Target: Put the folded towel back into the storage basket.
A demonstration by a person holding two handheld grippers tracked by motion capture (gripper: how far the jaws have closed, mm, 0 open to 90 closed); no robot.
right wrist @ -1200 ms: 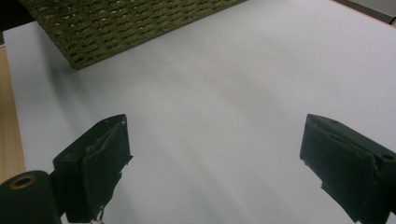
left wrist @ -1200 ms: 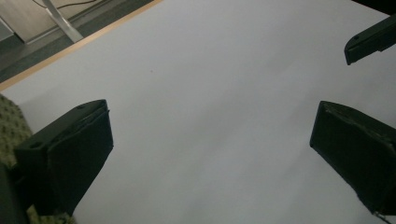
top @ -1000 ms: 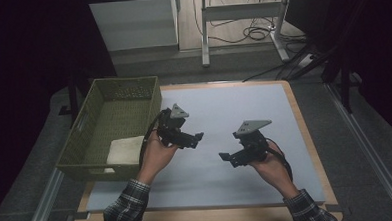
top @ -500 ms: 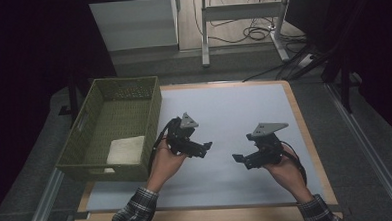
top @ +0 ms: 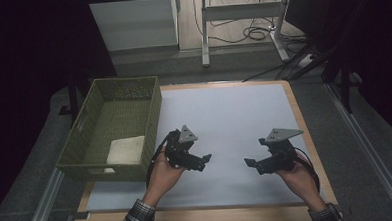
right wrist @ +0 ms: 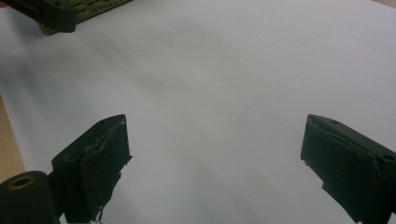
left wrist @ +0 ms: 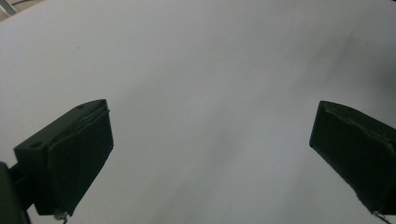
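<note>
Both hands have pulled back toward the near edge since a second ago, left gripper (top: 202, 159) and right gripper (top: 250, 163) both spread wide and empty over the bare mat (top: 224, 119), cloth (top: 125, 149) sitting in the basket (top: 156, 109), so looks wrapped up.

Both grippers (top: 202, 159) (top: 251, 162) were black, each topped by a grey triangular plate; the person wore plaid sleeves (top: 133, 219)

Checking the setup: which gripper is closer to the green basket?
The left gripper: its hand is right beside the green basket, while the right gripper is held near the mat's opposite edge.
</note>
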